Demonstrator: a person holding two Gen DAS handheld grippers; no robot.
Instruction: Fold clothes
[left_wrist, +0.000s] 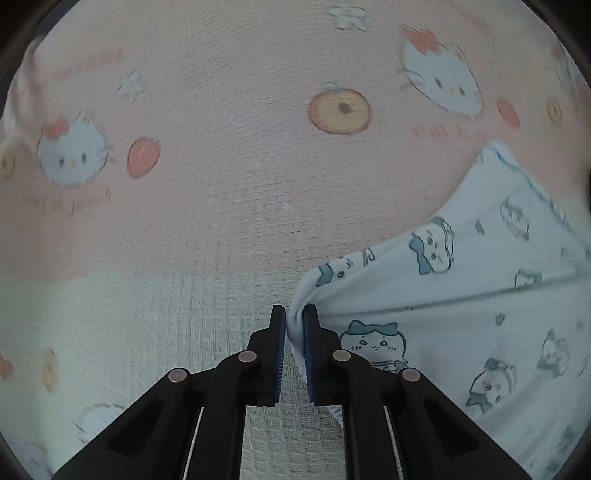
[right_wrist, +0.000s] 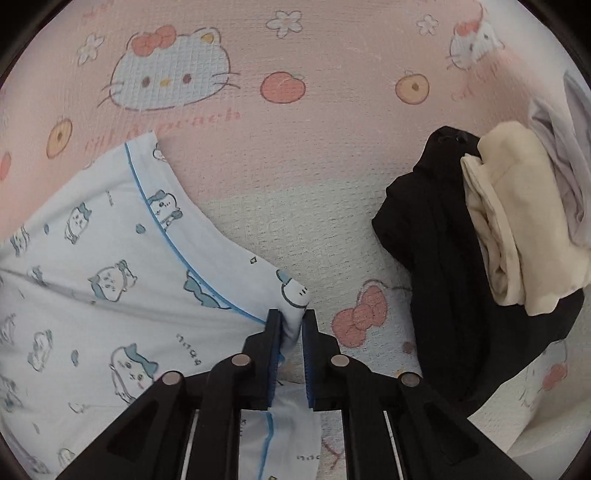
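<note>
— What covers the surface?
— A pink-and-cream cartoon-cat bedsheet (right_wrist: 295, 155).
— And lying on it?
— A pale blue printed garment (right_wrist: 110, 266) at left; a black garment (right_wrist: 424, 258) at right, beige cloth (right_wrist: 517, 221) piled atop it.

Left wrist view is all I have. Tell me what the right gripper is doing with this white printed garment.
Observer: The right gripper is shut on the white printed garment, pinching an edge next to its blue piping.
Operator: My left gripper grips a bunched corner. Report what lies beyond my frame.
Observer: A black garment lies crumpled on the pink patterned cover, to the right of the right gripper.
Operator: Say if anything is on it.
Observer: A cream garment rests folded on its upper part, and a pale lilac cloth sits behind that at the frame's edge.
</note>
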